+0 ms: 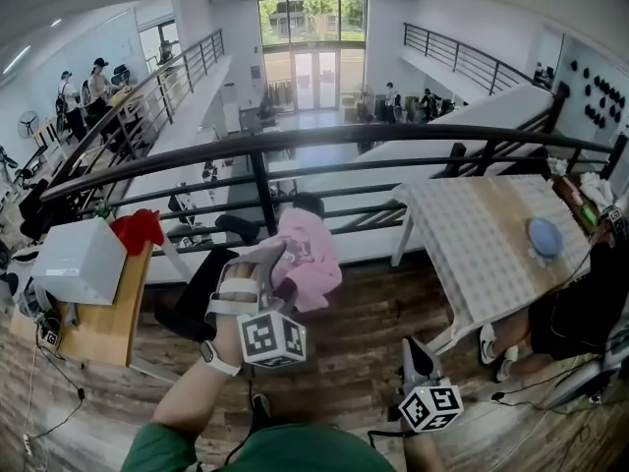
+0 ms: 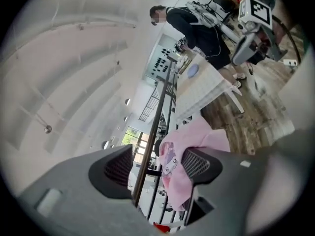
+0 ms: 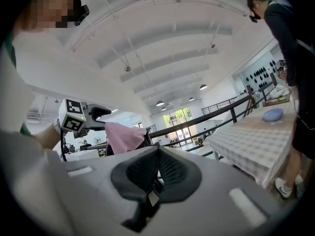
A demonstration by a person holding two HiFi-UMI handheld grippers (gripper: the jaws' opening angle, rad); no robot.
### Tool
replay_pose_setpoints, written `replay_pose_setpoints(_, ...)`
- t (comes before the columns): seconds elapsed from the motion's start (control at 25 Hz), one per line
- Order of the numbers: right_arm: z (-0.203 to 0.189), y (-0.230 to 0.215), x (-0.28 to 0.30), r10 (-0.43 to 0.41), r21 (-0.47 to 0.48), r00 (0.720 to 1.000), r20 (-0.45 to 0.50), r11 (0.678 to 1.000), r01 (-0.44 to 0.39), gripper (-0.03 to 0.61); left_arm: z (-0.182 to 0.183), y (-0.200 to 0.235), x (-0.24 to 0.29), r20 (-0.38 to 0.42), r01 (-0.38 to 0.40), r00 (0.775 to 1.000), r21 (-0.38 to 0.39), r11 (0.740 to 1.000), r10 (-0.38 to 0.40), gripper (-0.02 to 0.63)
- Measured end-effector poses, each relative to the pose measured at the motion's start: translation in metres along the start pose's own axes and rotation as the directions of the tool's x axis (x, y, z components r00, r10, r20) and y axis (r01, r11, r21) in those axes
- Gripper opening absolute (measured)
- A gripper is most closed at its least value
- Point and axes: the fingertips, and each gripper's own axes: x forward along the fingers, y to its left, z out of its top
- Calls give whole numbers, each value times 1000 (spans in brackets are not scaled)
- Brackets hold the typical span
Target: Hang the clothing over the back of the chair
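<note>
Pink fleece-like garment with a small printed figure (image 1: 310, 254) lies draped over the back of the black office chair (image 1: 307, 204), which stands just inside the black metal railing (image 1: 373, 136); cloth hangs down the near side of the backrest. Judgement: hanging step looks essentially done, leaving at most a check of the drape and a pull-away. Left hand-held gripper (image 1: 257, 264): jaws spread wide, nothing clamped between the pads, tips just beside the garment's near-left edge. In its own view one jaw overlaps the pink cloth, so contact there cannot be settled. Right hand-held gripper (image 1: 415, 354): jaws pressed together on nothing, held low and well apart from the chair. Not visible: the backrest itself under the cloth, how far the garment falls on the railing side, and the chair base, which is cut off by the left forearm.
</note>
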Motion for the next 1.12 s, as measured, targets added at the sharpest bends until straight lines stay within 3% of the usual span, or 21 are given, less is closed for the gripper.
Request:
replay_pose_setpoints(0.12,0,-1,-3,-4,-1,1000,2,1000,4,-9,34,-3,-11,128,16,992,63,998,-24,316)
replay_pose_setpoints(0.2,-1,-1,-3,-1,-3,1000,1,1000,1,-9,60,-21,-10,212,63,973,153,986,-95,316)
replay_pose_setpoints(0.28,-1,-1,-4,0,-3,1000,3,1000,0,-9,81,-48,1,241,142,951,220,965,-194,318)
replay_pose_setpoints(0.4,-1,-2,-10,-6,-1,1000,10,1000,6,-9,105,-85,20,237,249,921,252,935,-309,318)
replay_pose_setpoints(0.48,-2,-9,-19,-26,3,1000,16,1000,26,-9,112,-112,38,183,321,905,297,899,-384,318)
replay_pose_setpoints(0.6,-3,-29,-39,-91,20,995,28,996,90,-9,112,-157,71,49,450,859,403,797,-510,319)
replay_pose_setpoints(0.64,-4,-36,-47,-114,28,993,32,993,113,-9,108,-173,81,-3,511,825,429,745,-564,319)
replay_pose_setpoints(0.68,-5,-42,-54,-134,36,990,36,990,133,-9,103,-189,87,-63,585,775,446,677,-629,319)
replay_pose_setpoints(0.76,-6,-53,-69,-173,51,984,44,984,170,-9,88,-219,88,-196,737,631,453,502,-751,321)
replay_pose_setpoints(0.84,-8,-63,-85,-210,66,976,51,976,207,-9,78,-238,80,-306,837,486,432,336,-818,332)
replay_pose_setpoints(0.96,-12,-72,-105,-254,86,965,60,965,249,-9,68,-244,56,-424,919,312,363,156,-850,344)
replay_pose_setpoints(1.0,-12,-73,-109,-264,89,963,63,962,258,-9,69,-241,46,-440,933,268,342,115,-857,344)
replay_pose_setpoints(1.04,-12,-74,-114,-272,92,960,65,960,265,-9,75,-238,39,-427,938,239,334,94,-872,344)
replay_pose_setpoints(1.08,-12,-75,-118,-278,93,958,67,958,271,-9,88,-232,34,-383,938,230,334,98,-895,344)
replay_pose_setpoints(1.12,-12,-75,-122,-283,93,957,68,957,276,-9,102,-223,34,-325,932,244,339,128,-914,344)
